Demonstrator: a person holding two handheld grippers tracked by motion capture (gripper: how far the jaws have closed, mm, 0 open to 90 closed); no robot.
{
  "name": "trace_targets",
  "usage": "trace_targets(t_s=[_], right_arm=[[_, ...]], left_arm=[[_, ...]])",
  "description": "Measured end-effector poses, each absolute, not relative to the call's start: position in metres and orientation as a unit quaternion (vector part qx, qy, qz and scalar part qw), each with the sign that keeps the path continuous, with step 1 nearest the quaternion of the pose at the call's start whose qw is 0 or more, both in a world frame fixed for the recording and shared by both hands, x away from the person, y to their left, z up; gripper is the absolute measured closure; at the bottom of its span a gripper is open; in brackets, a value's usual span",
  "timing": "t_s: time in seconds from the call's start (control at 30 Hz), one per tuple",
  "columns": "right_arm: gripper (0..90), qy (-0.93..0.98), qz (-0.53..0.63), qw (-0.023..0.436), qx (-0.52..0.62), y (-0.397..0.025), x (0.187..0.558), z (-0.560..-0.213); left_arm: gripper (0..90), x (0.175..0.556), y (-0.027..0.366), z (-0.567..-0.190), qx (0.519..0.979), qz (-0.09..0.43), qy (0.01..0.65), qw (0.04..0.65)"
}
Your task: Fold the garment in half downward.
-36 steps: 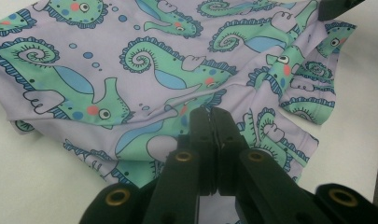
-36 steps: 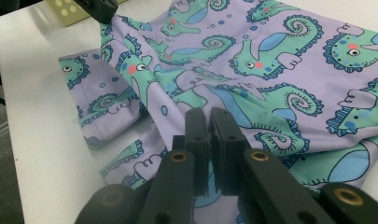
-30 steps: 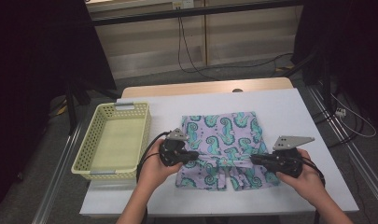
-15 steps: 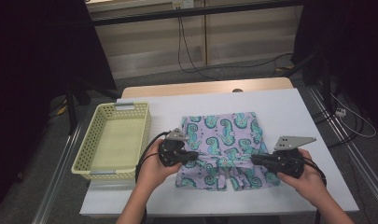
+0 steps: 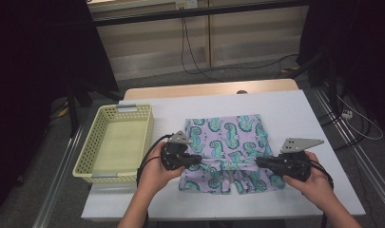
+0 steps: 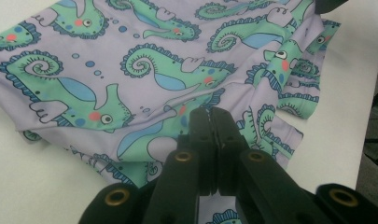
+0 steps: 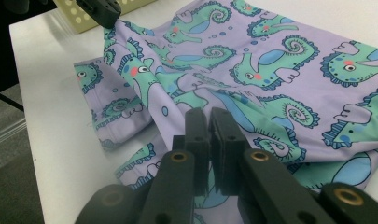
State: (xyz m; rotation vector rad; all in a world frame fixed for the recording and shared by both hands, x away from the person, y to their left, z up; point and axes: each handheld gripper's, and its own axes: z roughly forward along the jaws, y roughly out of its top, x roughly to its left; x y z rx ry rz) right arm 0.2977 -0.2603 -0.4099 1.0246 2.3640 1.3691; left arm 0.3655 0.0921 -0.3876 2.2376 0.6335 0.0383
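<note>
Lavender shorts (image 5: 226, 135) printed with green seahorses lie flat on the white table (image 5: 294, 109). My left gripper (image 5: 199, 160) is at the shorts' left edge, halfway down, its jaws pressed together on the fabric. In the left gripper view the gripper (image 6: 210, 112) pinches a raised fold of the shorts (image 6: 144, 60). My right gripper (image 5: 257, 162) holds the right edge at the same height. Seen in the right gripper view, that gripper (image 7: 207, 113) is shut on a crease of the shorts (image 7: 270, 60). A puckered line runs across the cloth between the two grippers.
A yellow-green plastic basket (image 5: 85, 159) stands at the table's left with nothing in it. Bare white tabletop lies beyond and to the right of the shorts. Past the table are cables on the floor and dark frames on both sides.
</note>
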Motion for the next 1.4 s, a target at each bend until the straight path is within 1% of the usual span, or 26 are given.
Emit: trace_targets(t_s=[0.4,0.47,0.5,0.53,0.57,0.6,0.63,0.67,0.7,0.73,0.83,0.9,0.97,1.07,1.13,1.2,1.23,1.27,1.3,1.4], right_arm=[[86.7,0.805,0.474,0.107,0.341,-0.259,0.291,-0.401],[86.4,0.805,0.478,0.104,0.336,-0.258,0.288,-0.398],[86.4,0.805,0.478,0.104,0.336,-0.258,0.288,-0.398],[79.3,0.803,0.484,0.098,0.333,-0.258,0.286,-0.395],[68.9,0.803,0.485,0.096,0.332,-0.258,0.287,-0.396],[60.7,0.799,0.49,0.102,0.333,-0.258,0.287,-0.396],[60.4,0.794,0.492,0.107,0.34,-0.26,0.289,-0.398],[60.5,0.794,0.489,0.108,0.346,-0.261,0.29,-0.399],[59.6,0.793,0.482,0.113,0.355,-0.263,0.293,-0.401],[57.4,0.792,0.475,0.12,0.364,-0.265,0.295,-0.404],[54.5,0.791,0.459,0.126,0.384,-0.27,0.302,-0.413],[51.9,0.794,0.44,0.136,0.397,-0.273,0.306,-0.418],[49.3,0.794,0.434,0.139,0.402,-0.274,0.309,-0.422],[45.9,0.795,0.429,0.14,0.404,-0.273,0.31,-0.425],[40.7,0.793,0.432,0.142,0.406,-0.27,0.31,-0.426],[35.7,0.789,0.435,0.145,0.41,-0.264,0.31,-0.427],[35.7,0.788,0.436,0.145,0.41,-0.261,0.311,-0.427],[32.3,0.789,0.438,0.143,0.406,-0.257,0.311,-0.427],[32.3,0.789,0.438,0.143,0.406,-0.257,0.311,-0.427],[28.9,0.794,0.445,0.144,0.389,-0.236,0.312,-0.427]], left_arm=[[88.7,0.359,0.097,-0.378,0.885,0.003,0.25,0.393],[87.4,0.357,0.098,-0.375,0.884,0.002,0.25,0.396],[83.9,0.357,0.098,-0.375,0.884,0.002,0.25,0.396],[74.8,0.357,0.099,-0.375,0.877,0.007,0.254,0.408],[67.7,0.357,0.099,-0.375,0.877,0.007,0.254,0.408],[67.2,0.359,0.099,-0.377,0.875,0.011,0.258,0.409],[63.2,0.359,0.099,-0.377,0.875,0.011,0.258,0.409],[57.5,0.362,0.097,-0.382,0.872,0.018,0.262,0.413],[55.1,0.362,0.097,-0.382,0.872,0.018,0.262,0.413],[54.8,0.364,0.096,-0.387,0.874,0.022,0.264,0.407],[45.0,0.369,0.095,-0.393,0.872,0.029,0.269,0.407],[43.5,0.371,0.096,-0.397,0.87,0.031,0.276,0.407],[38.4,0.373,0.097,-0.401,0.869,0.036,0.278,0.409],[33.5,0.377,0.099,-0.403,0.864,0.04,0.284,0.414],[29.7,0.378,0.099,-0.403,0.863,0.041,0.284,0.416],[27.0,0.381,0.1,-0.405,0.861,0.044,0.286,0.419],[25.6,0.381,0.1,-0.405,0.861,0.044,0.286,0.419],[24.7,0.383,0.102,-0.406,0.86,0.049,0.289,0.418],[24.2,0.383,0.102,-0.406,0.86,0.049,0.289,0.418],[21.9,0.386,0.106,-0.405,0.861,0.054,0.288,0.416]])
